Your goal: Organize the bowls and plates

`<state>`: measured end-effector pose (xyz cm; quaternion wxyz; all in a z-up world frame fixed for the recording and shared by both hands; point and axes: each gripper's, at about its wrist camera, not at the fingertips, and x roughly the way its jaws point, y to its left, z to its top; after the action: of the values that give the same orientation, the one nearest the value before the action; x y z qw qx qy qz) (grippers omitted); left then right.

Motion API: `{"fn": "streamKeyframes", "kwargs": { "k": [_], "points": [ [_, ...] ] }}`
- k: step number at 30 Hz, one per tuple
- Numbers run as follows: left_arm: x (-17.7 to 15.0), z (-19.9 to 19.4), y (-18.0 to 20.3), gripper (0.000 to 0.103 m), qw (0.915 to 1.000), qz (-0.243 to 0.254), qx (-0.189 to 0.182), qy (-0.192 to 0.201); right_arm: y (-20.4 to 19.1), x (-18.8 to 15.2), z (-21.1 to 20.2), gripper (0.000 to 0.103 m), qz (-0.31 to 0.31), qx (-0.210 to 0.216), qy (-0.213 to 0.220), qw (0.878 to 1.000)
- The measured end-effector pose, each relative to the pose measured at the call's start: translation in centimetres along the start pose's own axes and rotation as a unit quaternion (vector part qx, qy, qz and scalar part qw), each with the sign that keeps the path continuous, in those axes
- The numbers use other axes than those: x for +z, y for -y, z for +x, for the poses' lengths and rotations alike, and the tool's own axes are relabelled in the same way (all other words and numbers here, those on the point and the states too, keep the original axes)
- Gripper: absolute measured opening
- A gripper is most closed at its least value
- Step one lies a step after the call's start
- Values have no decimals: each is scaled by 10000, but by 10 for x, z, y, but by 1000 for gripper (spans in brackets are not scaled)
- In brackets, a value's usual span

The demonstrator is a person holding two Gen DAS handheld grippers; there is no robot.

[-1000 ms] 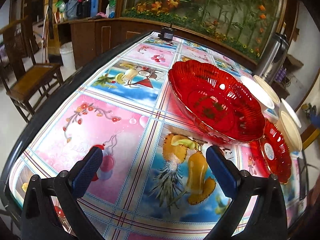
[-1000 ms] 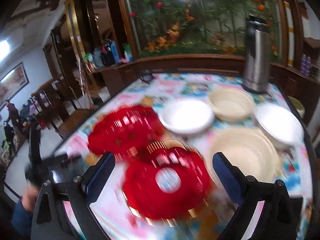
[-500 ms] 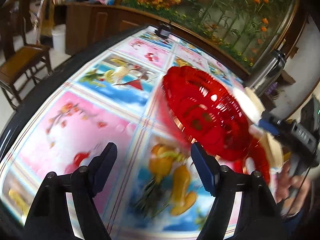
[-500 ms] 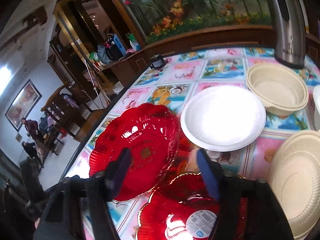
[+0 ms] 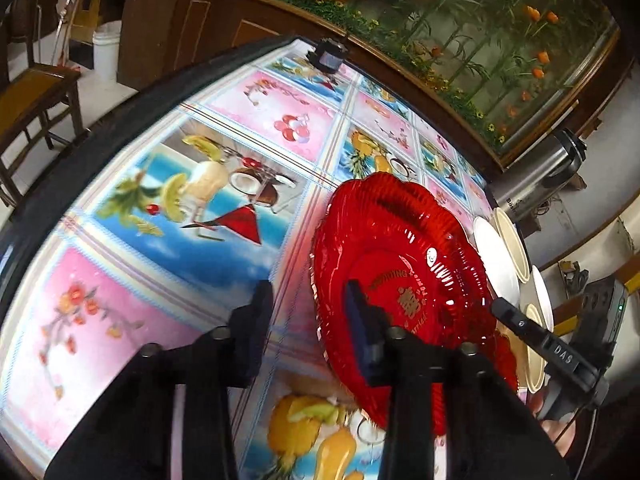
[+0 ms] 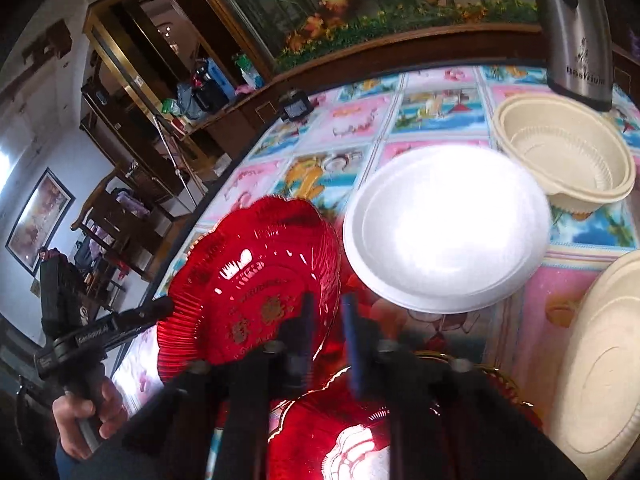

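With both hand-held grippers just closed on opposite rims of the red scalloped plate (image 5: 400, 264) resting on the worktop (image 5: 168, 240), left hand-held gripper (image 5: 308, 320) and right hand-held gripper (image 6: 328, 320), lift level and together, clear of the white plate (image 6: 444, 232).

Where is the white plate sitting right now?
In the right wrist view the white plate lies on the table right of centre, between the big red dish on its left and the cream bowl at its upper right.

1. Bright daylight, perhaps from a window at the right wrist view's left edge.
2. White plate (image 6: 446, 228) blown out; red dish (image 5: 400, 272) glints.
3. Fisheye bends edges (dark corners); near fingers (image 6: 308, 336) blurred.
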<state>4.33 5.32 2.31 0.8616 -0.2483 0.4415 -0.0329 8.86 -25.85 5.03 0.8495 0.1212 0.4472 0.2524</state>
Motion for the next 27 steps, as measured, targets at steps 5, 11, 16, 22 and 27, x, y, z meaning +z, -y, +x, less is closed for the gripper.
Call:
{"fn": "streamKeyframes", "kwargs": {
  "k": [5,11,16,22,27],
  "points": [
    [-7,9,7,15,10000,66,-9,-72,-1,-3,8,7,-90,-49,-14,9999],
    [-22,-11,7,16,9989,220,400,63,-13,-10,8,7,-329,-89,-102,9994],
    [-42,-36,-7,16,9975,223,640,215,-31,-25,9,8,-594,75,-292,9978],
    [-72,-68,-38,16,9969,-103,723,305,-64,-47,8,10,-1055,343,-502,9926],
    [-84,-83,-54,17,9957,-216,789,443,-89,-67,7,13,-1456,521,-617,9860]
  ]
}}
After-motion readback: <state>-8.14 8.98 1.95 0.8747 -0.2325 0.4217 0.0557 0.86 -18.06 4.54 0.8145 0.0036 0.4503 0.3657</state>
